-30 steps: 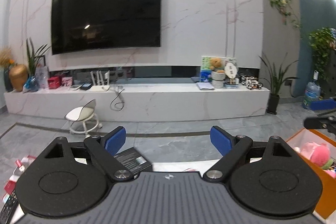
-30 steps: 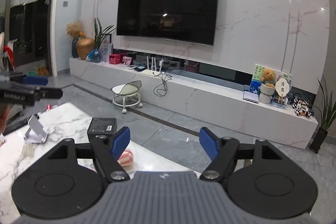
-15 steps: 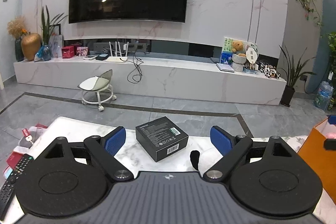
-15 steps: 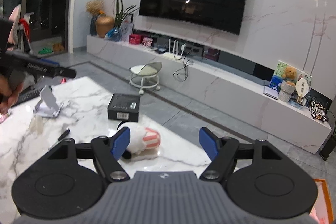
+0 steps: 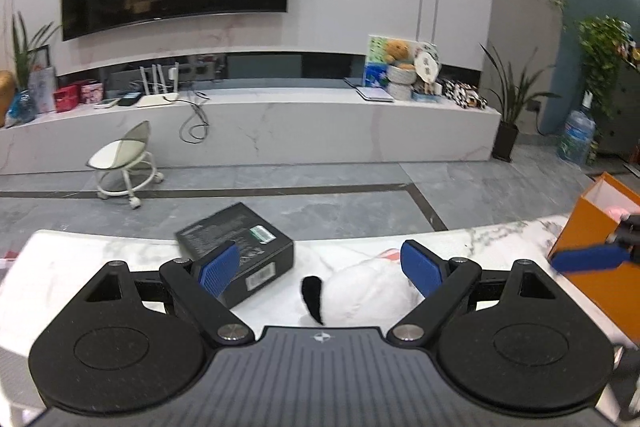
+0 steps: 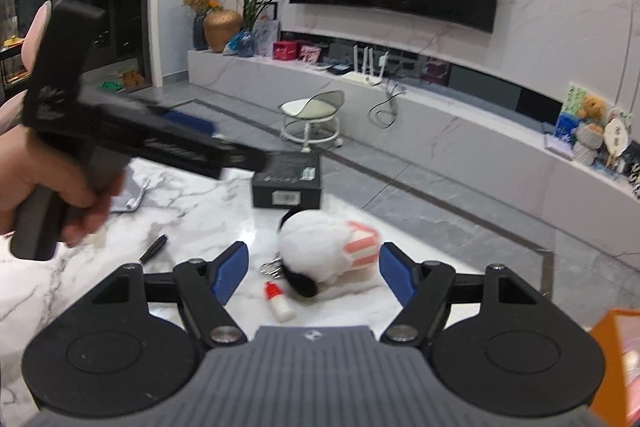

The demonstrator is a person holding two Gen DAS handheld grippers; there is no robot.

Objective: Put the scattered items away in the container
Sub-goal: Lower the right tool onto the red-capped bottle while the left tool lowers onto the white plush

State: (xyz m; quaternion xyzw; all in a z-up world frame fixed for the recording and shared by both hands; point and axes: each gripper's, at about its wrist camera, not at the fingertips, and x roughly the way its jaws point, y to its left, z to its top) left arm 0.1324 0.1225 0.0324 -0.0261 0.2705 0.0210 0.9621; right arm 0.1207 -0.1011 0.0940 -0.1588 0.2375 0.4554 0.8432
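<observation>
A white plush toy (image 6: 320, 247) with pink stripes and black ears lies on the marble table (image 6: 188, 203); it also shows in the left wrist view (image 5: 368, 291). A black box (image 5: 240, 247) lies behind it, also in the right wrist view (image 6: 288, 183). A small white bottle with a red cap (image 6: 278, 301) and a black pen (image 6: 154, 247) lie nearby. The orange container (image 5: 600, 247) stands at the right. My left gripper (image 5: 320, 267) is open above the plush and box. My right gripper (image 6: 312, 271) is open just before the plush.
A phone stand (image 6: 132, 199) lies on the table at the left. The left hand-held gripper body (image 6: 120, 135) crosses the right wrist view. Beyond the table's far edge are a white stool (image 5: 124, 163) and a long TV bench (image 5: 256, 123).
Both grippers have tilted down and moved toward the table; the plush and box now lie closer below them. The left gripper has swung nearer to the right one. Jaws stay open.
</observation>
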